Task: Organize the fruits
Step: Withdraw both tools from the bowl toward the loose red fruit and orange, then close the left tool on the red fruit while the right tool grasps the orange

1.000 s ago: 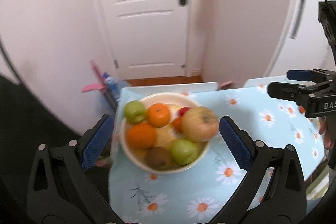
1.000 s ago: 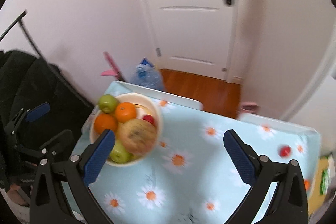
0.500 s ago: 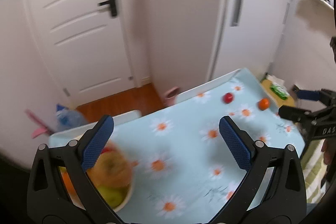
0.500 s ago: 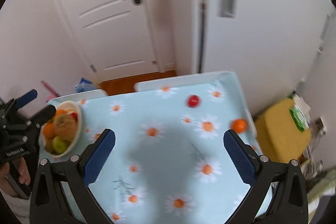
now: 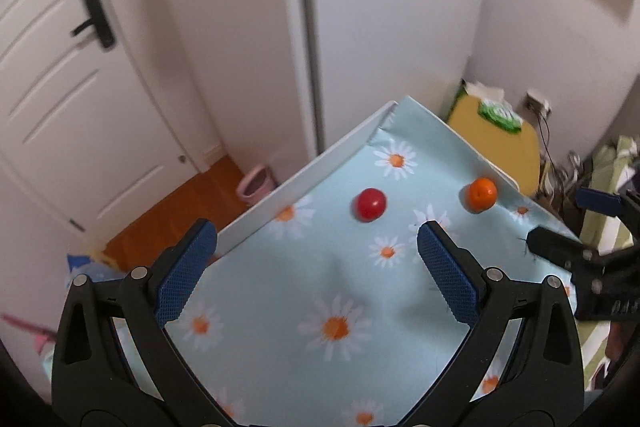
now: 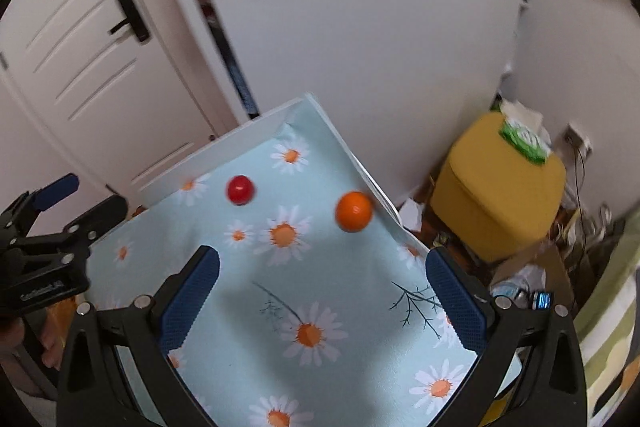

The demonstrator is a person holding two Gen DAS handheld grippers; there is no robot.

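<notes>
1. You have two loose fruits in front of you: one small round glossy red fruit (image 5: 370,205) (image 6: 240,190) and one small round orange citrus fruit (image 5: 482,194) (image 6: 353,211). They lie apart from each other on the table, the orange one close to the raised white edge at the table's right side, the red one nearer the far white edge.
2. You hold two grippers. Your left black gripper with blue textured pads (image 5: 316,255) has its jaws spread wide with nothing between them, hanging above the cloth short of both fruits. Your right black gripper with blue textured pads (image 6: 322,275) is likewise spread wide and holds nothing; the orange fruit lies ahead of it, a little right of centre.
3. The surface is a pale blue tablecloth printed with white-and-orange daisies (image 5: 320,287) (image 6: 320,267), smooth with slight creases, on a table with a thin white rim (image 5: 304,183).
4. Around you: one white panelled door with a black lever handle (image 5: 94,17) (image 6: 130,15), orange-brown wooden flooring (image 5: 176,203), one small pink bin (image 5: 258,183), and one blocky yellow padded stool (image 6: 500,191) carrying a green-and-white tissue pack (image 6: 524,137).
</notes>
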